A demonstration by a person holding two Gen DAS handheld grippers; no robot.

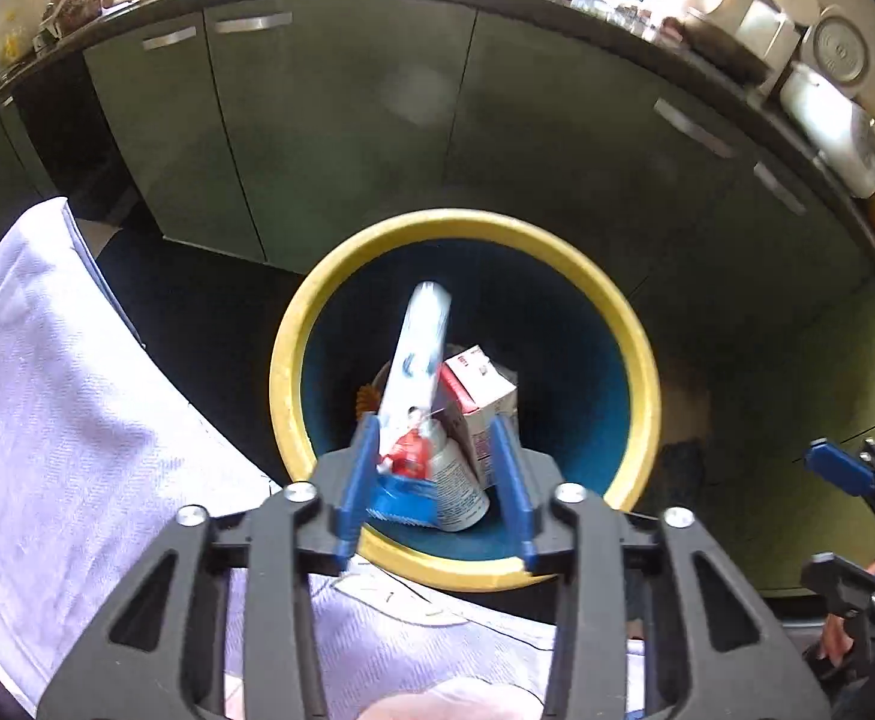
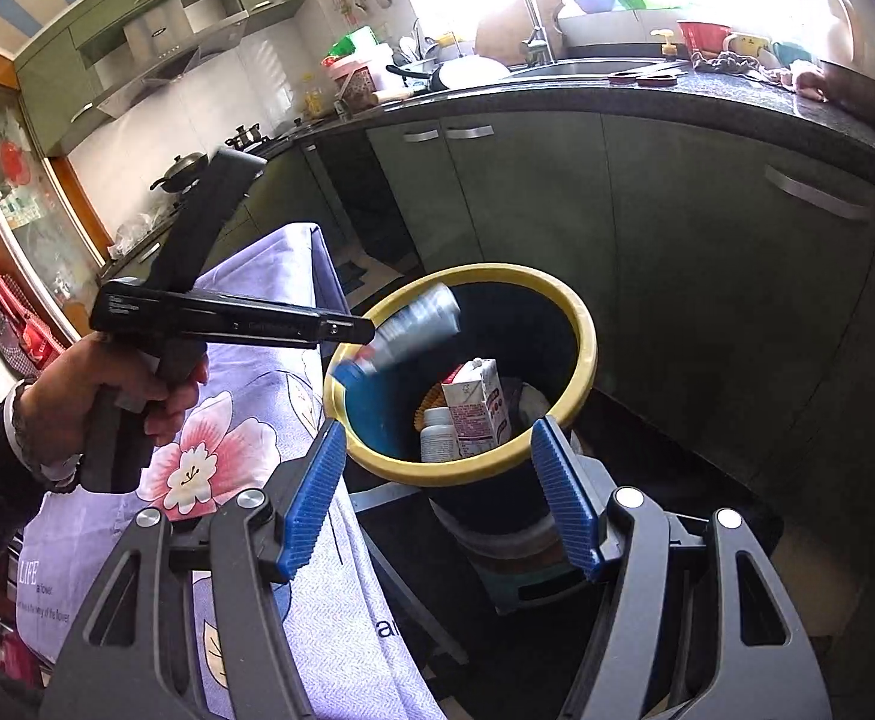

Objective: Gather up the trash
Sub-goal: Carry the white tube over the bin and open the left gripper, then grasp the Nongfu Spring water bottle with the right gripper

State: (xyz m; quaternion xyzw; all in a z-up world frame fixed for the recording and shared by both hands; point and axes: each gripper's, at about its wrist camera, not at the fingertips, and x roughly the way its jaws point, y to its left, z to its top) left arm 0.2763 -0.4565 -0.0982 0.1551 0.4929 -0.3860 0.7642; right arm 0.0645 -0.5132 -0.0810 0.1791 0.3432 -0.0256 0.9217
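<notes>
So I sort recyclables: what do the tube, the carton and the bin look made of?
Tube: glossy white, printed, with a flat crimped blue end, probably plastic laminate. Carton: matte printed paperboard by its folded gable top and sharp creases. Bin: smooth moulded plastic by the look, yellow rolled rim and dark blue wall, faint sheen.

A blurred tube hangs over the yellow-rimmed bin.

A white tube with a blue end is tilting over the yellow-rimmed blue bin; a carton and white bottle are lying inside.
</notes>
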